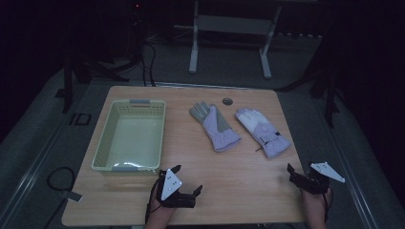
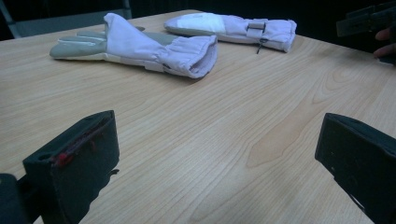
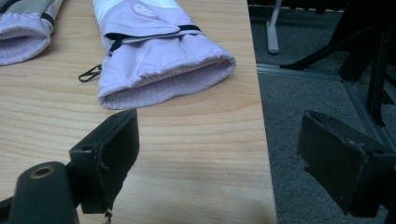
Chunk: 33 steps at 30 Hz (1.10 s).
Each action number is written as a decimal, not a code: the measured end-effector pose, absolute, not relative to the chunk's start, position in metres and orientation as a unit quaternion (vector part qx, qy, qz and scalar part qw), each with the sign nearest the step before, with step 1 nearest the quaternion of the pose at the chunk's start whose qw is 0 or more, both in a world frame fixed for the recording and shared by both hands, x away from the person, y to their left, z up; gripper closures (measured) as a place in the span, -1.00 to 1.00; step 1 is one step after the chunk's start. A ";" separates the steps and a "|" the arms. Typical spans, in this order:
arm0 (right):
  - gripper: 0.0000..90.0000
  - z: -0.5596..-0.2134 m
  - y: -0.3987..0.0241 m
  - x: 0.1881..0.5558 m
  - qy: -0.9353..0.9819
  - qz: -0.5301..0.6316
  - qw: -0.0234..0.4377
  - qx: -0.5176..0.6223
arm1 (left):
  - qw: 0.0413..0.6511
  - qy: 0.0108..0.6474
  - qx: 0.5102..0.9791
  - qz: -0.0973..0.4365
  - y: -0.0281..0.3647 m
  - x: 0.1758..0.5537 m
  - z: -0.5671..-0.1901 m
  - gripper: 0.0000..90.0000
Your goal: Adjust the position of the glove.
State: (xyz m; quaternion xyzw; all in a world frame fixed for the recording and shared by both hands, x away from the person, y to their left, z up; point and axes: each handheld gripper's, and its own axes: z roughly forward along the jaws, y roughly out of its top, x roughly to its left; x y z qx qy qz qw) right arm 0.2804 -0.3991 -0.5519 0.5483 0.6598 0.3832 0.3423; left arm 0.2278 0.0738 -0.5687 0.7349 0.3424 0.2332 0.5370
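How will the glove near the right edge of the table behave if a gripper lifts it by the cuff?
The right glove looks padded and soft, so it would probably sag rather than stay stiff. Its wide open cuff should squash easily between the jaws. The small clip on its strap may dangle and swing.

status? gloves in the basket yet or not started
Not started, by the look of it. Done: nothing; the green basket holds no glove. In hand: nothing; the left gripper and right gripper are both open over bare table at the near edge. Left: both lilac gloves, if the basket is their goal. The palm-up glove and the strapped glove lie flat side by side, right of the basket.
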 end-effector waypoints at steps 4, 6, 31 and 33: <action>-0.73 -0.543 -0.399 0.286 0.669 0.383 0.312 0.555 | 0.535 0.340 0.737 0.236 0.073 0.227 -0.569 -1.00; -0.73 -0.542 -0.398 0.288 0.674 0.376 0.309 0.555 | 0.534 0.339 0.737 0.236 0.073 0.227 -0.569 -1.00; -0.53 -0.476 -0.344 0.360 0.740 0.364 0.215 0.523 | 0.536 0.337 0.737 0.235 0.073 0.227 -0.569 -1.00; -0.48 -0.471 -0.337 0.364 0.743 0.368 0.216 0.516 | 0.536 0.337 0.737 0.235 0.073 0.227 -0.569 -1.00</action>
